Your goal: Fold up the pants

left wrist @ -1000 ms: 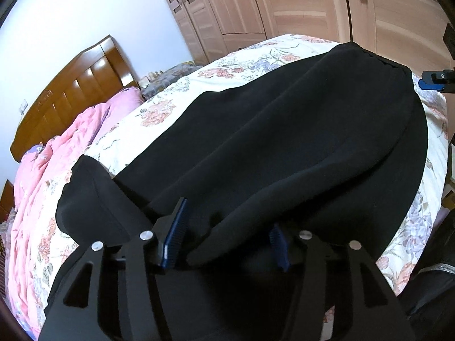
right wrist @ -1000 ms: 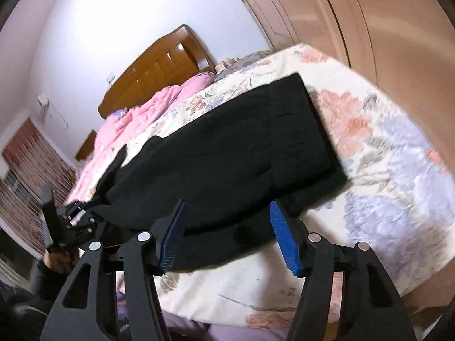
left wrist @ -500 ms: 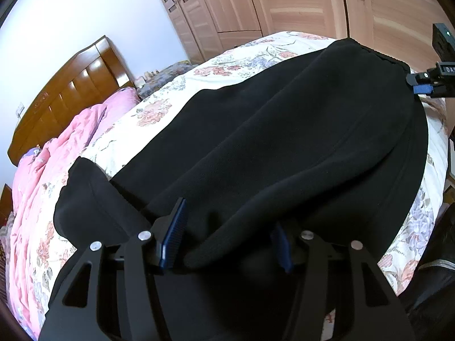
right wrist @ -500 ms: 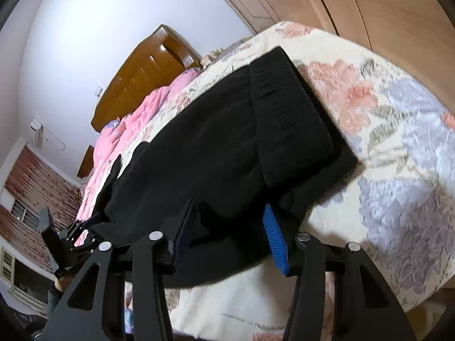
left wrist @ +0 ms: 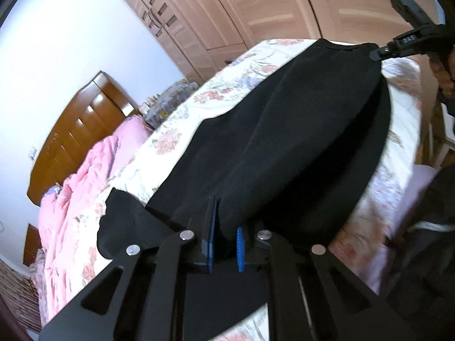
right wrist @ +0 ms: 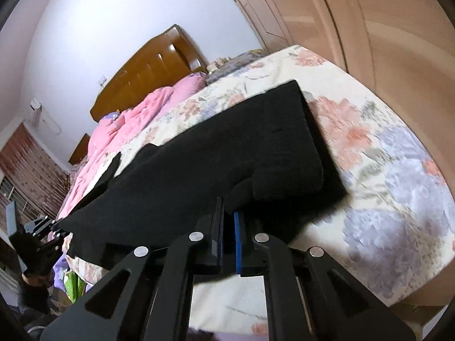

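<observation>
While the bed (left wrist: pixel 403 91) carries the black pants (left wrist: pixel 284 142) along its near edge, their long axis runs from my left gripper (left wrist: pixel 224 244) to my right gripper (right wrist: pixel 229 241). My left fingers (left wrist: pixel 210 241) are pinched nearly together on the leg end, my right fingers (right wrist: pixel 237 241) likewise on the waistband (right wrist: pixel 287 142) corner. Both holds sit on the near long edge, so I judge the fold goes away from me, across the width.
</observation>
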The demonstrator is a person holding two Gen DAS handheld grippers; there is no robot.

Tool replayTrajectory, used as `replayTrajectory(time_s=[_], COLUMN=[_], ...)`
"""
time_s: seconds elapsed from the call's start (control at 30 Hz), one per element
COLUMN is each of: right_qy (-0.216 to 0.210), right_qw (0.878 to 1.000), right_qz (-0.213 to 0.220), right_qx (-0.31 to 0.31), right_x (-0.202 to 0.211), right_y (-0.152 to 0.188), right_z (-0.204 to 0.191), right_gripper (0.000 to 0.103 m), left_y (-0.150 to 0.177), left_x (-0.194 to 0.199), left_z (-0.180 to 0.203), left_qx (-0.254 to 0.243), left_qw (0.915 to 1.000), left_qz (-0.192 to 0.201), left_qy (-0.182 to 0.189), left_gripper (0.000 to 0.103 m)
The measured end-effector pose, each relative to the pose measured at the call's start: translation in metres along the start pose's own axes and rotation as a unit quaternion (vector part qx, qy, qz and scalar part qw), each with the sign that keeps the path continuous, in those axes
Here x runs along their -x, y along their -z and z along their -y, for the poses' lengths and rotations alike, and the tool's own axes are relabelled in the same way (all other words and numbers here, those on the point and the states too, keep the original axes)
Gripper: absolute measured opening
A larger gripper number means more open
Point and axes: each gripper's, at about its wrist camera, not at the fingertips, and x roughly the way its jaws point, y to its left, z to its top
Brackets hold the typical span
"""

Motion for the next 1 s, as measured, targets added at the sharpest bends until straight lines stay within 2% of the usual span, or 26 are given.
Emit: replayTrajectory(time_s=[0.1, 0.2, 0.27, 0.43, 0.6, 0.7, 0.8, 0.9, 1.0], right_qy=[0.025, 0.023, 0.024, 0.028, 0.035, 0.04, 0.048, 0.043, 0.056], right_qw=[0.999, 0.998, 0.999, 0.999, 0.999, 0.999, 0.998, 0.998, 0.998], right_qz=[-0.021, -0.026, -0.023, -0.011, -0.022, -0.019, -0.028, -0.029, -0.031], right_qx=[-0.027, -0.043, -0.036, -0.016, -0.027, -0.013, -0.016, -0.03, -0.013], right_x=[-0.013, -0.019, -0.016, -0.01, -0.016, -0.011, -0.017, -0.02, -0.018], right_y=[0.011, 0.019, 0.017, 0.008, 0.015, 0.01, 0.012, 0.013, 0.011], right_z=[0.02, 0.028, 0.026, 0.018, 0.023, 0.018, 0.023, 0.028, 0.023], right_gripper=[0.006, 0.005, 0.005, 0.005, 0.005, 0.005, 0.005, 0.005, 0.005], left_y=[0.01, 0.02, 0.03, 0.022, 0.031, 0.026, 0.019, 0.027, 0.027], left_x=[-0.015, -0.043, -0.054, -0.038, -0.053, -0.04, -0.026, -0.031, -0.027], left_z=[0.018, 0.042, 0.043, 0.029, 0.037, 0.034, 0.033, 0.047, 0.05], left_qx=[0.009, -0.008, 0.004, 0.041, 0.046, 0.057, 0.051, 0.035, 0.032], left_qw=[0.9994, 0.9982, 0.9969, 0.9973, 0.9955, 0.9962, 0.9963, 0.9955, 0.9967], left_qz=[-0.02, -0.052, -0.065, -0.039, -0.059, -0.041, -0.03, -0.05, -0.047], left_qy=[0.027, 0.029, 0.043, 0.046, 0.058, 0.052, 0.062, 0.073, 0.058], left_gripper=[0.012, 0.012, 0.012, 0.012, 0.012, 0.012, 0.011, 0.011, 0.011])
